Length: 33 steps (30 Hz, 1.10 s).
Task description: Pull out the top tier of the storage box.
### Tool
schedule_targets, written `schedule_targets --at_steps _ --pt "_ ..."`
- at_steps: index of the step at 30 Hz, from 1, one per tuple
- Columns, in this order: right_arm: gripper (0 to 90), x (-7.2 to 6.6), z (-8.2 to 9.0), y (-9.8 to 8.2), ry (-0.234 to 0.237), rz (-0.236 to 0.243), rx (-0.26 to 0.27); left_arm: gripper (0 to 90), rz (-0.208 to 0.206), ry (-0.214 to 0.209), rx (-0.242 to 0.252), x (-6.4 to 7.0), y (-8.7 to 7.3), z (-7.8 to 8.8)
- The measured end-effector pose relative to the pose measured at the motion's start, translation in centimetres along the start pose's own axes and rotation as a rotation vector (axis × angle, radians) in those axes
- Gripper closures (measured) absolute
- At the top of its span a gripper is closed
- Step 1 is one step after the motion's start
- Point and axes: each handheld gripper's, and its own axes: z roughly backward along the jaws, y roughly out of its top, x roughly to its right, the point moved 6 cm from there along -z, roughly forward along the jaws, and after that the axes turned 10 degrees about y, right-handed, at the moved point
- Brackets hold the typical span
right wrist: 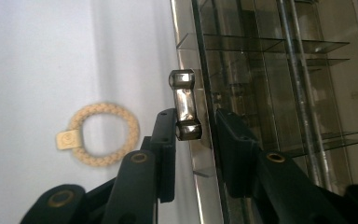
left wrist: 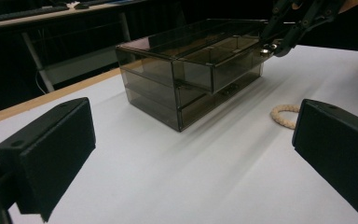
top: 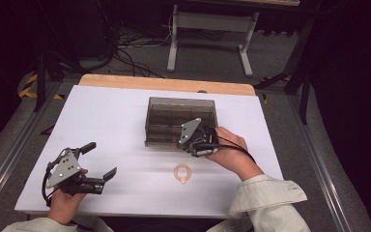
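A smoky transparent plastic drawer box sits on the white table, its long axis running left to right and its drawer fronts facing the person. Thin dividers show through its glossy walls. The right claw is at the box's front right, its jaws clenched around a small shiny metal drawer handle. A beige braided ring, rope-textured, lies flat on the table in front of the box. The left claw hovers well left of the box, jaws spread wide and released, with bare tabletop around it.
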Motion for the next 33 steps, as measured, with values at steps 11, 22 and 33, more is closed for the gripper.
schedule_targets --at_steps 11,22,33 --pt "70.7 -1.6 0.2 0.0 0.009 0.014 0.004 0.3 0.002 -0.001 0.0 0.0 0.0 0.0" --pt "71.1 -2.1 0.0 0.1 0.017 0.016 -0.003 0.3 -0.002 0.007 0.005 0.0 0.0 0.0" --pt "71.1 -2.0 -0.1 0.0 0.009 0.009 -0.011 0.3 0.006 0.001 0.004 0.1 0.0 0.0"
